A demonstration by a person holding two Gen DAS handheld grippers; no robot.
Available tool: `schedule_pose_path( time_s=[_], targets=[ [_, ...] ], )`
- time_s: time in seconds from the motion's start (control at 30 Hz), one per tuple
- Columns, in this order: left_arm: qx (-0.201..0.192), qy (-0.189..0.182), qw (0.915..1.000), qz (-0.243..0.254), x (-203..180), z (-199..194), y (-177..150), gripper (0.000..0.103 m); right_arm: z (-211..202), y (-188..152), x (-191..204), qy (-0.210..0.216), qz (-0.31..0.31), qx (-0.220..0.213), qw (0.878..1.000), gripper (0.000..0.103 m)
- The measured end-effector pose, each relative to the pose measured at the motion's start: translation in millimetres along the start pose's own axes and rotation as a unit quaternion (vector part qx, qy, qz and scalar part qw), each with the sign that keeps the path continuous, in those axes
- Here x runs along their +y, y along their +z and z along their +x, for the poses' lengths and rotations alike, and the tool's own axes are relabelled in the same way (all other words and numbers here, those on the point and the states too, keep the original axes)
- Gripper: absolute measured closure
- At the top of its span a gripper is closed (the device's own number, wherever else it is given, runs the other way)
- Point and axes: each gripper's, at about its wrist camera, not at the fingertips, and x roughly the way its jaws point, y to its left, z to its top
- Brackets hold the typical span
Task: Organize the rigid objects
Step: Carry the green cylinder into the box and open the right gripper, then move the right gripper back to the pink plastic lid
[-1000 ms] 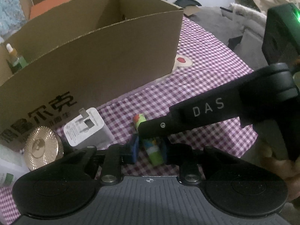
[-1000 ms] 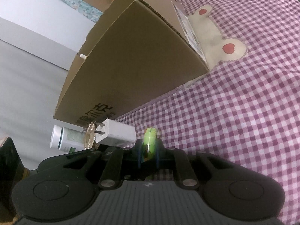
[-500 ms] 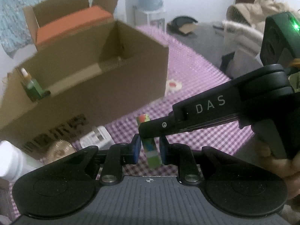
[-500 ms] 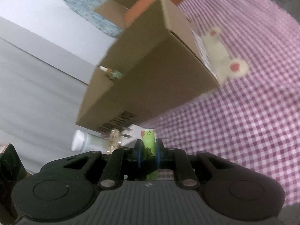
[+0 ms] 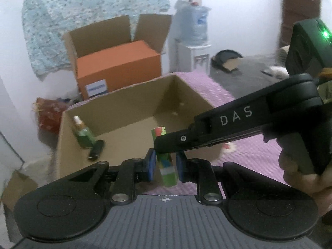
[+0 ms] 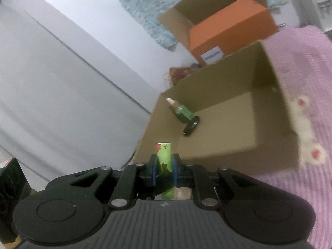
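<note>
Both tools point(image 5: 164, 164) point(image 6: 164, 172) grip green tube point(image 5: 167, 166) | tube mid hidden | bg blurred

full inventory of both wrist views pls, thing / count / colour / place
green tube: 1, green with red and white print, upright, clamped by both grippers
cardboard box: 1, brown, open, on the checked cloth
dropper bottle: 1, green, white tip, leaning in the box's left corner
black item: 1, black, lying beside the bottle in the box
orange box: 1, orange, inside an open carton behind
checked cloth: 1, purple and white, under the box
water jug: 1, blue, on a white stand
left gripper: 1, black, blue pads, shut on the tube
right gripper: 1, black, shut on the tube
hand: 1, on the right gripper's handle
</note>
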Motion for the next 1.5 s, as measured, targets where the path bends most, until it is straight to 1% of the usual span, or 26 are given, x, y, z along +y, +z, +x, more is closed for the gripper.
schedule_pose_path(
  time_s=[0.03, 0.1, 0.2, 0.27, 0.4, 0.53, 0.63, 0.7, 0.83, 0.93, 1.1, 1.23, 1.3, 1.37, 1.43, 1.5],
  targets=[
    [0.01, 0.003, 0.9999, -0.005, 9, 5, 5, 0.083, 11, 9, 0, 0.006, 0.0, 0.012, 1.0, 0.087],
    [0.035, 0.008, 0.9992, -0.019, 26, 23, 14, 0.083, 39, 30, -7, 0.017, 0.02, 0.045, 0.999, 0.087],
    [0.072, 0.021, 0.9968, -0.027, 44, 48, 23, 0.083, 78, 48, -15, 0.021, 0.045, 0.086, 0.995, 0.087],
    [0.092, 0.037, 0.9947, -0.025, 54, 66, 28, 0.083, 102, 59, -24, 0.02, 0.065, 0.105, 0.992, 0.087],
    [0.132, 0.066, 0.9885, -0.033, 73, 101, 33, 0.082, 150, 74, -33, 0.005, 0.081, 0.134, 0.988, 0.087],
    [0.149, 0.081, 0.984, -0.054, 86, 107, 31, 0.079, 181, 78, -46, -0.004, 0.11, 0.157, 0.981, 0.086],
    [0.146, 0.075, 0.9844, -0.063, 90, 100, 29, 0.076, 189, 78, -52, -0.007, 0.119, 0.163, 0.979, 0.086],
    [0.141, 0.075, 0.9852, -0.063, 91, 95, 30, 0.075, 187, 77, -54, -0.005, 0.122, 0.162, 0.979, 0.086],
    [0.123, 0.066, 0.9875, -0.074, 95, 80, 32, 0.075, 170, 77, -51, 0.001, 0.113, 0.156, 0.981, 0.086],
    [0.102, 0.056, 0.9899, -0.08, 95, 63, 34, 0.073, 150, 76, -47, 0.004, 0.111, 0.145, 0.983, 0.086],
    [0.065, 0.038, 0.9929, -0.093, 91, 25, 30, 0.066, 110, 67, -35, 0.028, 0.107, 0.126, 0.986, 0.086],
    [0.03, 0.022, 0.9938, -0.105, 88, -11, 18, 0.061, 71, 51, -25, 0.057, 0.104, 0.109, 0.987, 0.086],
    [0.011, 0.017, 0.9938, -0.109, 87, -27, 9, 0.054, 51, 39, -21, 0.071, 0.101, 0.101, 0.987, 0.085],
    [-0.003, 0.012, 0.9934, -0.114, 85, -42, -4, 0.051, 31, 26, -17, 0.08, 0.097, 0.09, 0.988, 0.085],
    [-0.002, 0.009, 0.9933, -0.115, 84, -49, -17, 0.05, 13, 12, -14, 0.085, 0.091, 0.078, 0.989, 0.085],
    [0.01, 0.006, 0.9932, -0.116, 83, -52, -31, 0.05, -3, -5, -10, 0.086, 0.079, 0.067, 0.991, 0.085]
  ],
)
